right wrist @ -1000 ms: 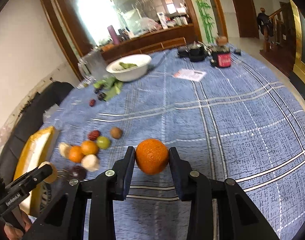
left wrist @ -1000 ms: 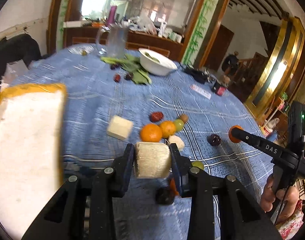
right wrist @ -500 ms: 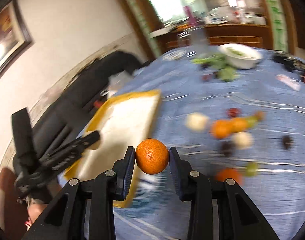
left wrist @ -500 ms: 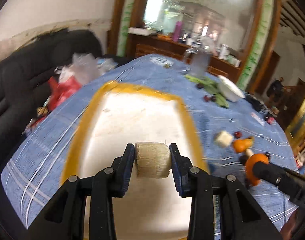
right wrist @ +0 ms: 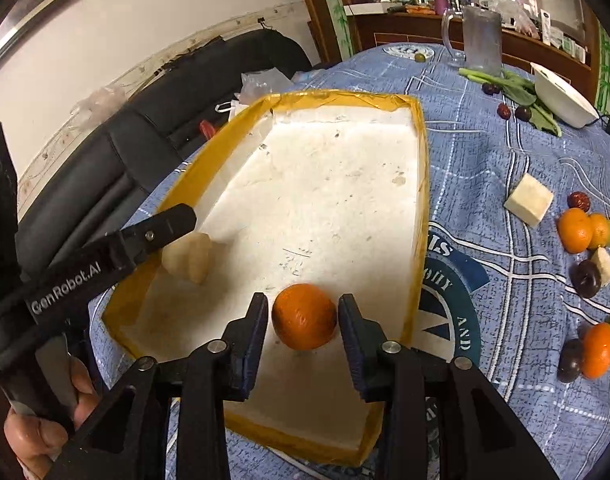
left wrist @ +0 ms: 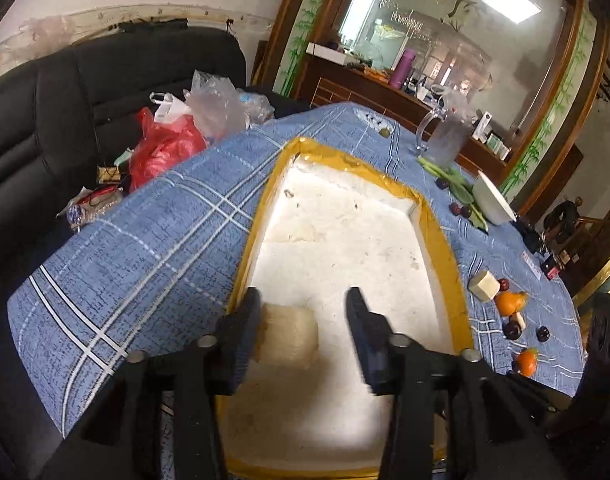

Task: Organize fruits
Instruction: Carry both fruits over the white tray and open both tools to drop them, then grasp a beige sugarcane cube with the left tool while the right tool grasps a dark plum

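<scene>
A white foam tray with a yellow taped rim (left wrist: 445, 248) (right wrist: 423, 184) lies on the blue checked tablecloth. My left gripper (left wrist: 303, 320) is open over the tray's near left part; a pale fruit chunk (left wrist: 289, 336) (right wrist: 189, 256) rests on the tray floor against its left finger. My right gripper (right wrist: 303, 320) is open around an orange (right wrist: 305, 316) that sits on the tray floor, with small gaps on both sides. The left gripper also shows in the right wrist view (right wrist: 161, 232). Loose fruits (right wrist: 585, 228) lie on the cloth right of the tray.
A pale cube (right wrist: 529, 200), oranges, dark plums (right wrist: 585, 278) and a green grape lie right of the tray. A glass jug (right wrist: 481, 36), green leaves and a white bowl (right wrist: 561, 96) stand at the far side. A black sofa (left wrist: 65, 112) with plastic bags borders the table's left.
Both grippers moved over the tray, lowered and opened. The pale chunk and the orange left the jaws and now rest on the tray floor.
</scene>
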`<state>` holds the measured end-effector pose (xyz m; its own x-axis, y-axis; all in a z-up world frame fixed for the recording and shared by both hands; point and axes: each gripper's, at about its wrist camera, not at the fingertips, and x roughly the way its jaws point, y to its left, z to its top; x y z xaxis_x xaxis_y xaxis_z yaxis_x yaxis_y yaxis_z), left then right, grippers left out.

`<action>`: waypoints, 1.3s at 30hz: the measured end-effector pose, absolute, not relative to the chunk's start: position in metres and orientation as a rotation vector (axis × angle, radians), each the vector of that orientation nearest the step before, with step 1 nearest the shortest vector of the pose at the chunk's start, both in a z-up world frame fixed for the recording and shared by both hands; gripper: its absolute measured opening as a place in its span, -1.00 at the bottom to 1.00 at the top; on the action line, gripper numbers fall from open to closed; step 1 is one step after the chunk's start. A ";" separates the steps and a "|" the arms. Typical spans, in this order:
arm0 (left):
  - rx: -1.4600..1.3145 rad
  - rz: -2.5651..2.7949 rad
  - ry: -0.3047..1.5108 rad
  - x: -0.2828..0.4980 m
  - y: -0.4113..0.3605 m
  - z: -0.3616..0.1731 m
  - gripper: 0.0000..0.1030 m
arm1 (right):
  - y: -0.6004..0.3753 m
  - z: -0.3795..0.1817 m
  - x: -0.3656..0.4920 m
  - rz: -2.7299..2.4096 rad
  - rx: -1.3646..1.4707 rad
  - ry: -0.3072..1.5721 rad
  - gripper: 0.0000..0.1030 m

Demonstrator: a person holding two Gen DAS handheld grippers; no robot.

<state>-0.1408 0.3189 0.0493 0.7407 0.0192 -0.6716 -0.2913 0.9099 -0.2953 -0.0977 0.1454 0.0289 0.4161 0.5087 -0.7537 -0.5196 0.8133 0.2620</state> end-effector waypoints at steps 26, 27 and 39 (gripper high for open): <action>-0.249 -0.197 0.790 -0.094 0.152 0.089 0.42 | -0.133 0.047 -0.073 0.198 0.181 0.870 0.34; -0.243 -0.203 0.803 -0.083 0.146 0.088 0.42 | -0.136 0.044 -0.069 0.192 0.186 0.871 0.34; -0.187 -0.140 0.899 0.010 0.109 0.047 0.42 | -0.149 0.024 -0.020 0.139 0.190 0.890 0.13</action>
